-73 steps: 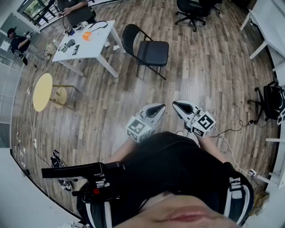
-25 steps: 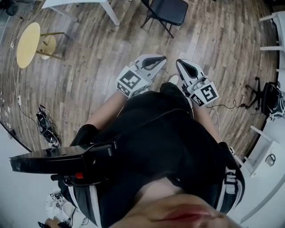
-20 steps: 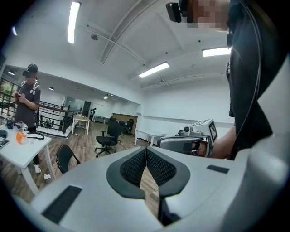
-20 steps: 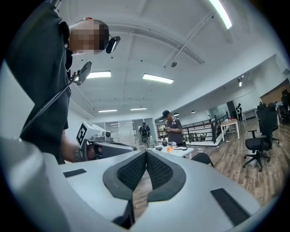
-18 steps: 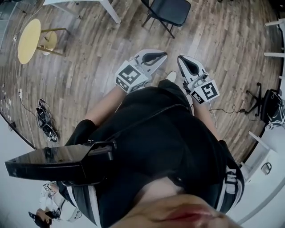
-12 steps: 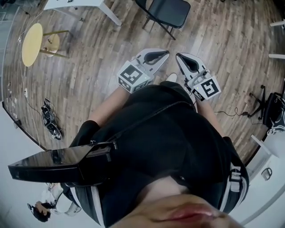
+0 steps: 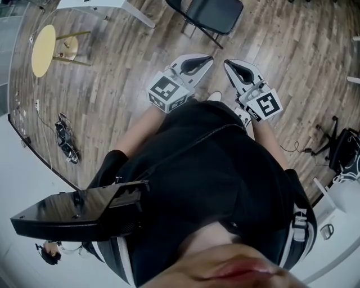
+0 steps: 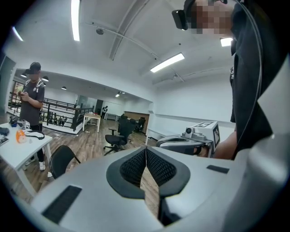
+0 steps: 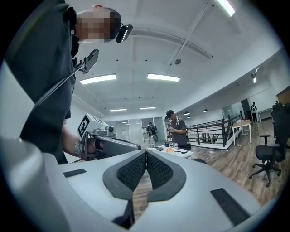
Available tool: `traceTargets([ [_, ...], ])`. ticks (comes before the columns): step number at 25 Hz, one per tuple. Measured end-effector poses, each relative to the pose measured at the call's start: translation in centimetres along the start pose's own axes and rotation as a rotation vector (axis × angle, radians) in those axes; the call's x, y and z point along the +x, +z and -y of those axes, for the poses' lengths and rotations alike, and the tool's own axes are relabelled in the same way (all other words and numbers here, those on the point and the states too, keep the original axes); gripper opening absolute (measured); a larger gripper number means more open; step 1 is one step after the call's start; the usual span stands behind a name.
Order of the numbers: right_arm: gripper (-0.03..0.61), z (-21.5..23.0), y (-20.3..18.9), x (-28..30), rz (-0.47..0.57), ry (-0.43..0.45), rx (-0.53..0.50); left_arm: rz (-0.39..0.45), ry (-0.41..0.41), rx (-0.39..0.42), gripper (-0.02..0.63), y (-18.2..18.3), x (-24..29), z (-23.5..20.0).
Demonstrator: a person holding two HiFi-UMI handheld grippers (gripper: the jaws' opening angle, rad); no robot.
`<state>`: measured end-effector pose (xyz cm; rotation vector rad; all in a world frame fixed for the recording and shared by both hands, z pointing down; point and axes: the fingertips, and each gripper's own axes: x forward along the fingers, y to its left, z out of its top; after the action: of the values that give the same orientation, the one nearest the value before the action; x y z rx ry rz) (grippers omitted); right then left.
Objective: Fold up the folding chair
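The black folding chair (image 7: 209,13) stands unfolded on the wood floor at the top edge of the head view, well ahead of both grippers. In the left gripper view its backrest (image 8: 61,158) shows low at the left. My left gripper (image 7: 203,58) and right gripper (image 7: 229,65) are held side by side in front of my body, pointing toward the chair. Both are shut with nothing between the pads, as the left gripper (image 8: 146,152) and right gripper (image 9: 146,156) show in their own views. Neither touches the chair.
A white table (image 8: 21,146) stands left of the chair, with a person (image 8: 31,102) behind it. A round yellow side table (image 7: 43,42) is at the far left. Dark gear and cables (image 7: 66,143) lie by the wall. Office chairs (image 8: 117,137) stand farther back.
The floor and furniture have slid through the head view as I walk toward the chair. Both grippers have stayed shut and side by side.
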<state>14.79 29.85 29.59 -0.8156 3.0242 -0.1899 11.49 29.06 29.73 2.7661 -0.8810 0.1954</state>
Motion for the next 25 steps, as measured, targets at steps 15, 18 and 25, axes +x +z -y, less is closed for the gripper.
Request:
traceTargets([
  [15, 0.012, 6.3, 0.3, 8.1, -0.026, -0.071, 0.027, 0.002, -0.104, 0.007, 0.006, 0.7, 3.0, -8.4],
  [18, 0.012, 7.9, 1.0, 11.1, -0.029, -0.098, 0.035, 0.017, -0.132, 0.016, 0.006, 1.9, 3.1, -11.7],
  [25, 0.012, 12.2, 2.4, 18.3, -0.014, -0.181, 0.029, 0.056, -0.150, 0.031, 0.006, 4.6, 2.9, -20.8],
])
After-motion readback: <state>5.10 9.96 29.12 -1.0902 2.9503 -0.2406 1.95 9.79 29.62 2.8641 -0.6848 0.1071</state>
